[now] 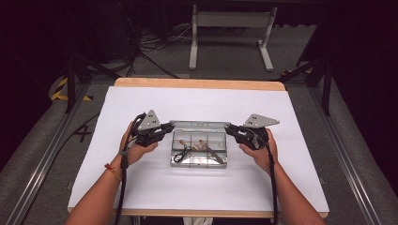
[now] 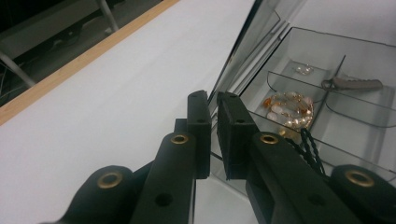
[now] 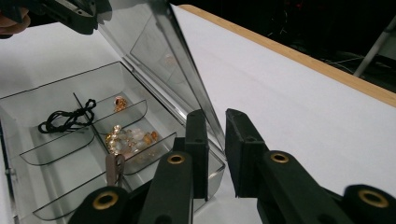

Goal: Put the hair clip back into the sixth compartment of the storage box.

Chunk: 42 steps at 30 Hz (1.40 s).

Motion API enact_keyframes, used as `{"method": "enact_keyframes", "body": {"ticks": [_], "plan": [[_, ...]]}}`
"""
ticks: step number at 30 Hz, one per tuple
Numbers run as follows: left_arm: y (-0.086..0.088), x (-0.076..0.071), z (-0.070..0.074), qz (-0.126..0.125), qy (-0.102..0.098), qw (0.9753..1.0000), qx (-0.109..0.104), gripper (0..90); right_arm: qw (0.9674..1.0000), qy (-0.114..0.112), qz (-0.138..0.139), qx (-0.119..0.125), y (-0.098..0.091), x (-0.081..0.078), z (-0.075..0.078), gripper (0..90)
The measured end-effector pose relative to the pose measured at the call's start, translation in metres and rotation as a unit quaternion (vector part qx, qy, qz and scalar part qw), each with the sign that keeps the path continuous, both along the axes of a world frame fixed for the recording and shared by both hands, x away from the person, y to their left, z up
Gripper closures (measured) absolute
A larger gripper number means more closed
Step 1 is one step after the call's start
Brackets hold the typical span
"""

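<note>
Left gripper (image 1: 165, 127) and right gripper (image 1: 230, 128) facing inward, fingers (image 2: 200, 126) nearly closed

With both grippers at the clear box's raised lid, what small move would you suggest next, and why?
Probably swing the clear plastic lid down: the left gripper and right gripper each pinch an end edge, and the beaded bracelet already lies inside the compartmented box.

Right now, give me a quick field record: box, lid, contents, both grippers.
box: clear, divided, mid-table
lid: open, standing tilted, a gripper at each end
contents: black cord, bead bracelet, small earrings, dark clip
left gripper: jaws close on lid's edge
right gripper: jaws close on lid's edge
</note>
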<state>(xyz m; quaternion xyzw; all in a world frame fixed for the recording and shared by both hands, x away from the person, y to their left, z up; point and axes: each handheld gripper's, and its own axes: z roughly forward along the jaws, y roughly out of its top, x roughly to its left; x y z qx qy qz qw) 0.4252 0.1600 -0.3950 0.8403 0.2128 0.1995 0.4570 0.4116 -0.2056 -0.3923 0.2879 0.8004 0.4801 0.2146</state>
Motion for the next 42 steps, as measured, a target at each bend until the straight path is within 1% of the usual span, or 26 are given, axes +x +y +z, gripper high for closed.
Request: {"method": "enact_keyframes", "body": {"ticks": [3,4,7,8,10,14,17,22,25,26,28,31,32,33,38,41,42], "plan": [[0.000,-0.002,0.000,-0.001,-0.001,1.0000,0.006,83.8,1.0000,-0.001,0.003,0.000,0.001,-0.002,0.000,78.3],[0.000,-0.004,0.000,-0.001,-0.002,1.0000,0.008,83.8,1.0000,-0.003,0.002,-0.005,0.002,-0.003,-0.001,78.0],[0.001,-0.007,-0.001,-0.001,0.000,1.0000,0.004,83.4,0.9999,-0.007,0.000,-0.007,0.003,-0.005,-0.003,77.8],[0.001,-0.008,-0.002,-0.001,0.000,1.0000,0.001,83.2,0.9999,-0.010,-0.001,-0.007,0.003,-0.006,-0.004,76.5],[0.002,-0.010,-0.003,0.001,0.001,1.0000,0.001,82.9,0.9999,-0.011,0.002,-0.001,0.003,-0.008,-0.005,75.5],[0.003,-0.014,-0.006,0.006,0.004,1.0000,-0.006,82.9,0.9999,-0.015,0.003,-0.006,0.004,-0.010,-0.005,75.6],[0.006,-0.016,-0.006,0.009,0.006,0.9999,-0.002,82.3,0.9999,-0.013,0.004,-0.005,0.003,-0.012,-0.006,75.8],[0.013,-0.024,-0.009,0.015,0.016,0.9998,0.000,82.1,0.9998,-0.016,0.006,-0.007,0.003,-0.016,-0.005,76.2],[0.012,-0.027,-0.016,0.013,0.033,0.9993,-0.007,82.1,0.9998,-0.017,0.004,-0.010,0.003,-0.017,-0.004,76.2],[0.011,-0.028,-0.018,0.008,0.036,0.9993,-0.006,83.1,0.9998,-0.017,0.004,-0.010,0.003,-0.017,-0.004,76.2],[0.006,-0.031,-0.022,0.003,0.036,0.9993,0.011,84.2,0.9998,-0.017,0.004,-0.011,0.003,-0.018,-0.004,76.3],[0.003,-0.033,-0.021,0.000,0.036,0.9994,0.003,85.3,0.9997,-0.019,0.004,-0.012,0.003,-0.019,-0.005,76.1],[0.002,-0.033,-0.019,0.000,0.033,0.9994,-0.003,85.6,0.9997,-0.019,0.004,-0.013,0.003,-0.019,-0.005,76.1],[0.002,-0.033,-0.018,-0.001,0.035,0.9993,-0.010,86.4,0.9997,-0.018,0.005,-0.014,0.003,-0.020,-0.006,76.1],[-0.002,-0.033,-0.017,-0.006,0.033,0.9993,-0.016,89.3,0.9996,-0.017,0.007,-0.020,0.003,-0.021,-0.008,75.8],[-0.003,-0.033,-0.016,-0.005,0.035,0.9992,-0.017,89.9,0.9996,-0.016,0.008,-0.022,0.003,-0.021,-0.008,75.6],[-0.002,-0.032,-0.015,-0.004,0.032,0.9993,-0.020,90.0,0.9996,-0.016,0.007,-0.024,0.003,-0.021,-0.008,75.6]]}}
